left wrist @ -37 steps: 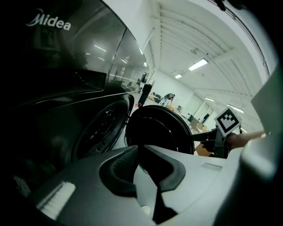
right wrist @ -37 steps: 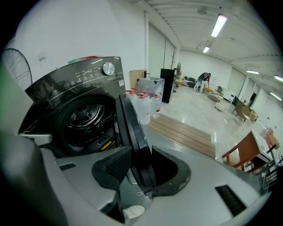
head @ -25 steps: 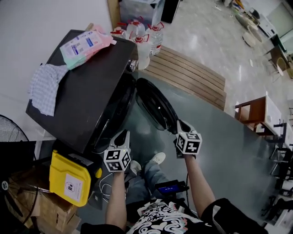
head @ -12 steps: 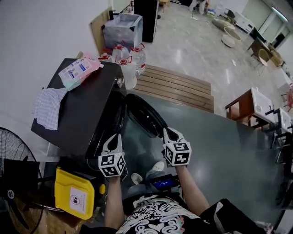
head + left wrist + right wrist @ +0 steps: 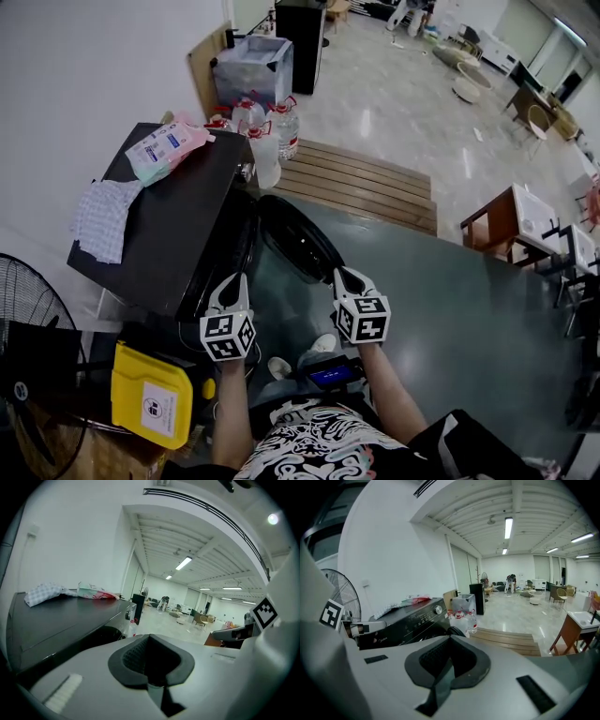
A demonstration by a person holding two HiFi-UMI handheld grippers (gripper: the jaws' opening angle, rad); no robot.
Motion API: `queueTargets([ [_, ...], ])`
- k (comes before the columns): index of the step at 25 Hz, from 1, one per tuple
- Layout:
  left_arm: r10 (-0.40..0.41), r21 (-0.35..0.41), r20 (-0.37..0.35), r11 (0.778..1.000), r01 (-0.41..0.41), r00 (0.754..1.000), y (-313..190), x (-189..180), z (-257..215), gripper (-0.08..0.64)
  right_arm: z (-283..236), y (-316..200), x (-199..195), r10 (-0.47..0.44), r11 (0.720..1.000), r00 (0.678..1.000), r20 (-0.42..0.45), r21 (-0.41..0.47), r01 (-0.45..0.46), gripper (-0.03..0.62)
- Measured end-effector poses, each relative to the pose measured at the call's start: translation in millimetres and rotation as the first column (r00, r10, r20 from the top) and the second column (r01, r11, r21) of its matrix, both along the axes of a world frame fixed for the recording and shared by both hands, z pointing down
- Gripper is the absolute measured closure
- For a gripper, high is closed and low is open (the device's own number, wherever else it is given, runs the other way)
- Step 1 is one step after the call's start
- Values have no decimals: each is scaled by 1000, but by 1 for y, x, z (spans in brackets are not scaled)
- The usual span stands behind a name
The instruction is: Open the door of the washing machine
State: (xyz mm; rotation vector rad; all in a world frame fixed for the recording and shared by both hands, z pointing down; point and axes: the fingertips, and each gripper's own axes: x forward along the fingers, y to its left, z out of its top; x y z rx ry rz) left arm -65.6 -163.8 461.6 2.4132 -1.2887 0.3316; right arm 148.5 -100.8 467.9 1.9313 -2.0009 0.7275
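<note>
A black front-loading washing machine point(image 5: 159, 225) stands at the left in the head view, its round door point(image 5: 300, 237) swung open toward me. My left gripper point(image 5: 231, 284) hangs shut and empty just in front of the machine's lower front, apart from it. Shut as well, with nothing between its jaws, my right gripper point(image 5: 345, 279) hovers beside the door's near edge without touching it. In the left gripper view the machine's top point(image 5: 61, 618) lies to the left of the closed jaws point(image 5: 151, 660). The right gripper view shows the control panel point(image 5: 410, 618) beyond the closed jaws point(image 5: 450, 660).
A checked cloth point(image 5: 103, 217) and a pink pack point(image 5: 167, 147) lie on the machine's top. Water bottles point(image 5: 262, 136) stand behind it beside a slatted wooden platform point(image 5: 361, 183). A yellow canister point(image 5: 152, 397) and a fan point(image 5: 33, 323) sit at the left; a wooden stand point(image 5: 502, 220) is at the right.
Both grippers have risen and drawn back from the open door toward me. The left gripper's jaws have closed. The view has tilted up, showing more of the room.
</note>
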Motion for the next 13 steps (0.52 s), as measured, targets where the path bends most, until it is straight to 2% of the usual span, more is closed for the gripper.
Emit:
queueTargets([
  [13,-19,-17,11,1000,20,1000,-1,-8,9,559,5,-3,-6,-19,1000,1000,2,-11,19,591],
])
